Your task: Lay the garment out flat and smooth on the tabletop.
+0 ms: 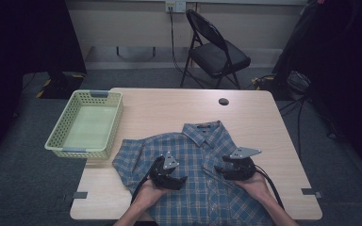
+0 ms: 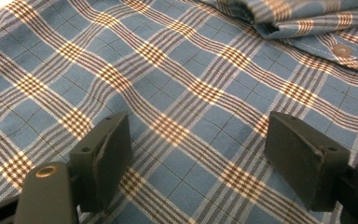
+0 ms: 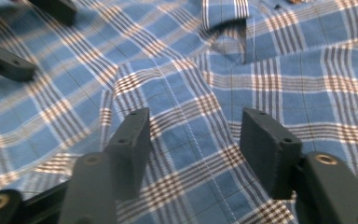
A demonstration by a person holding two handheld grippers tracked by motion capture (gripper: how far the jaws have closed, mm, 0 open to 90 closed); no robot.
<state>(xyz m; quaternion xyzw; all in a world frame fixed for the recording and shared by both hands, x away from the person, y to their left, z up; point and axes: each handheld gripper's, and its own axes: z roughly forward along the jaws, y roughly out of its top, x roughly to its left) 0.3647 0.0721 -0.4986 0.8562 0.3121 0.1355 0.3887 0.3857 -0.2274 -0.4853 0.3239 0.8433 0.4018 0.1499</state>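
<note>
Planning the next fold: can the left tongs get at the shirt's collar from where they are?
Probably yes: the left tongs hover open over the shirt, and only flat cloth lies between them and the collar.

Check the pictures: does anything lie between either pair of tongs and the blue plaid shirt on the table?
Nothing visible does. The left tongs and right tongs both hover open directly over the blue plaid cotton shirt, with bare cloth between their jaws.

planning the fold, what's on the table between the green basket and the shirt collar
Nothing: in the high view the stretch from the basket to the shirt collar is bare wooden table.
</note>
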